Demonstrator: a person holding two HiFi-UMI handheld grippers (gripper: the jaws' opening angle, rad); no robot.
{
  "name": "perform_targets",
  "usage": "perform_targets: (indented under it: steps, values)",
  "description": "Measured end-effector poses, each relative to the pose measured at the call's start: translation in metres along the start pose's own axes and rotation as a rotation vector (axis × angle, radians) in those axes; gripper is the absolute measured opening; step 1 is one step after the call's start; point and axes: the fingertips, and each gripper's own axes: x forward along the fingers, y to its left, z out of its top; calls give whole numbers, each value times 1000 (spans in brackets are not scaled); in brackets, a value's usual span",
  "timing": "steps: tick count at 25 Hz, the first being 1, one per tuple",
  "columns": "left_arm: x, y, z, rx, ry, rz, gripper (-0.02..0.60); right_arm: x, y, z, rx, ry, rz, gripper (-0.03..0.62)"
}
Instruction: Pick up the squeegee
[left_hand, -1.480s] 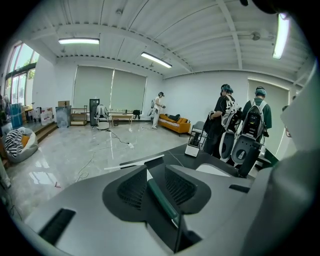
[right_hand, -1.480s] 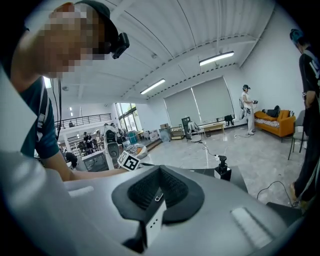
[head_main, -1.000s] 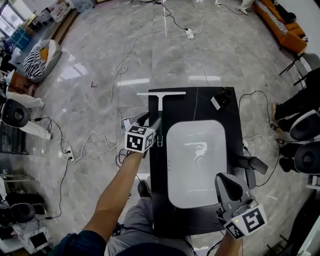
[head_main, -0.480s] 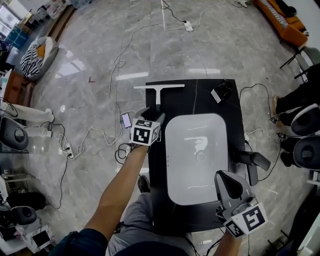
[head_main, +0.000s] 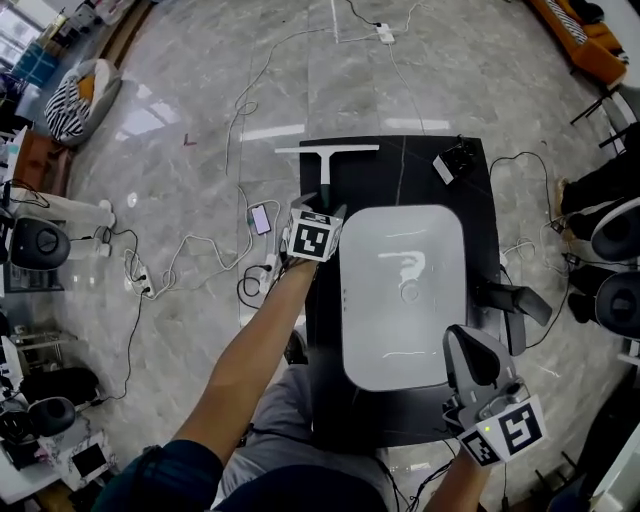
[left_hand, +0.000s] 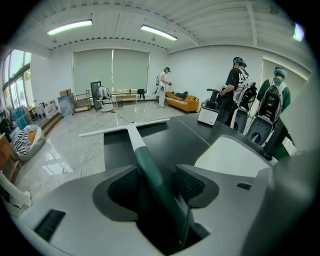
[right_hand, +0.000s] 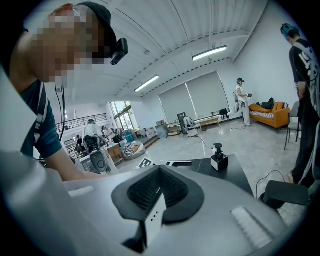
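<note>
One squeegee (head_main: 324, 170) lies upper centre, its handle between the left gripper's (head_main: 322, 205) released fingers. The one right gripper (head_main: 470, 345), lower right, has its fingers clenched.

Squeegee (head_main: 326, 151) is laid flat on the black tabletop (head_main: 400, 175), upper centre of frame (white T-blade, green handle).

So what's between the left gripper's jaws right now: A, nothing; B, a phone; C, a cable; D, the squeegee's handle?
D: in the left gripper view the squeegee's green handle runs between the open jaws of the left gripper.
</note>
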Motion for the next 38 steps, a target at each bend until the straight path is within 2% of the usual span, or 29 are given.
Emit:
perform_targets:
  steps: [3, 4, 11, 17, 23, 29, 38]
  values:
    - [3, 0, -2, 11, -8, 1, 228, -4, 1, 3, 1, -7, -1, 9]
    - [3, 1, -3, 10, -3, 0, 206, -5, 1, 4, 3, -9, -1, 9]
    - [-19, 13, -3, -73, 5, -18, 97, -12, 12, 11, -3, -27, -4, 9]
    - [-60, 12, 4, -76, -25, -76, 95, -15, 31, 19, -19, -37, 17, 9]
    - [-110, 19, 16, -69, -69, -90, 95, -18, 59, 37, -47, -58, 50, 9]
    - [-175, 16, 37, -47, -152, -107, 95, -29, 78, 58, -82, -80, 70, 9]
    - [-323, 17, 90, 4, -373, -111, 95, -60, 118, 98, -156, -126, 79, 9]
